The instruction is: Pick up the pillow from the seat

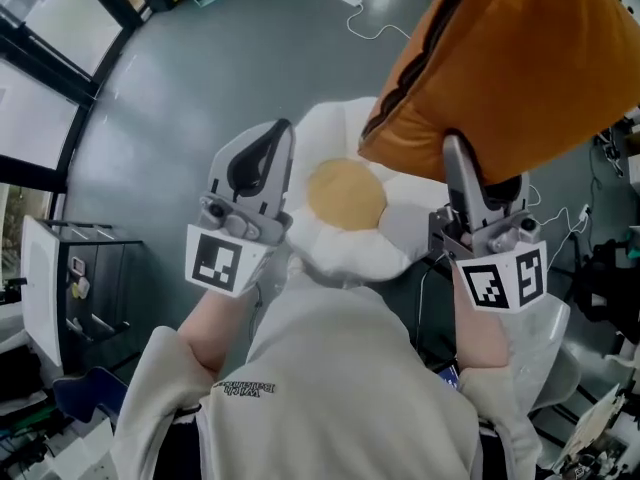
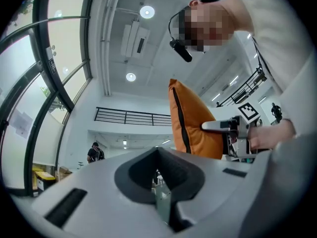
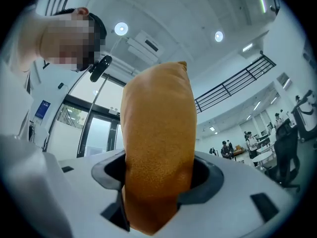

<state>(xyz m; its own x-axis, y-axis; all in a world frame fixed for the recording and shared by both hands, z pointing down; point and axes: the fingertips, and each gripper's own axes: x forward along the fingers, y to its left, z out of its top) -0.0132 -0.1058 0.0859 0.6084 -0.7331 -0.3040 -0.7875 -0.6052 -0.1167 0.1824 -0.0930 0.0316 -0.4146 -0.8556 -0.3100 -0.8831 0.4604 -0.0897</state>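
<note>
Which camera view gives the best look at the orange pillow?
Head view: the orange pillow shows its broad face and zipper, clamped by the right hand-held gripper. The left gripper view shows it edge-on; the right gripper view only the pinched edge.

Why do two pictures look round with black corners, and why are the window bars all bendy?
Left gripper view: a wide-angle lens curves the window bars and darkens the corners; the ceiling lamps glare white. Right gripper view: same round shape, with the orange pillow sharp up close in the right gripper. Head view: fills its whole frame, no black corners.
</note>
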